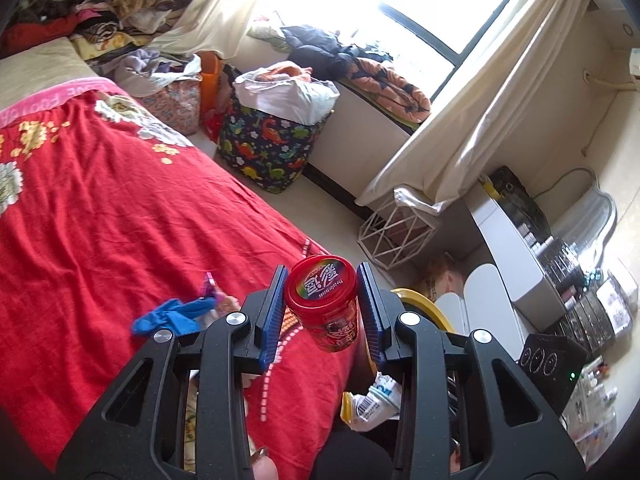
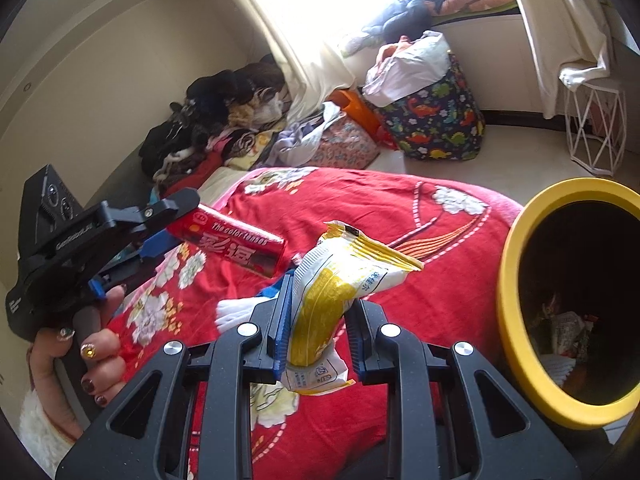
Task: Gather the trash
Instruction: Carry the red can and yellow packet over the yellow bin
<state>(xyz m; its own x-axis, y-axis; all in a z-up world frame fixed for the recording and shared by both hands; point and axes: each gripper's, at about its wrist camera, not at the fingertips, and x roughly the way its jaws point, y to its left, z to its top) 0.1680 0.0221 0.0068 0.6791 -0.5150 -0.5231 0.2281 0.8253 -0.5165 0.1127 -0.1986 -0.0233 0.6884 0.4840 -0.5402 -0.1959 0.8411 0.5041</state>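
Observation:
My left gripper (image 1: pixel 322 276) is shut on a red candy tub (image 1: pixel 326 304) with a rainbow lid and holds it above the edge of the red bed cover (image 1: pixel 120 208). The tub also shows in the right wrist view (image 2: pixel 232 242), held by the left gripper (image 2: pixel 168 224). My right gripper (image 2: pixel 318 304) is shut on a yellow and white snack wrapper (image 2: pixel 340 280), raised over the bed, left of the yellow-rimmed trash bin (image 2: pixel 516 280). The bin holds several wrappers. A blue glove (image 1: pixel 168 314) and a purple wrapper (image 1: pixel 209 282) lie on the bed.
A dinosaur-print basket (image 1: pixel 268 148) with a white bag stands on the floor by the window. A white wire stool (image 1: pixel 394 236) stands near the curtain. A white desk (image 1: pixel 516 248) with cluttered boxes is at the right. Clothes are piled at the bed's far end (image 2: pixel 208 136).

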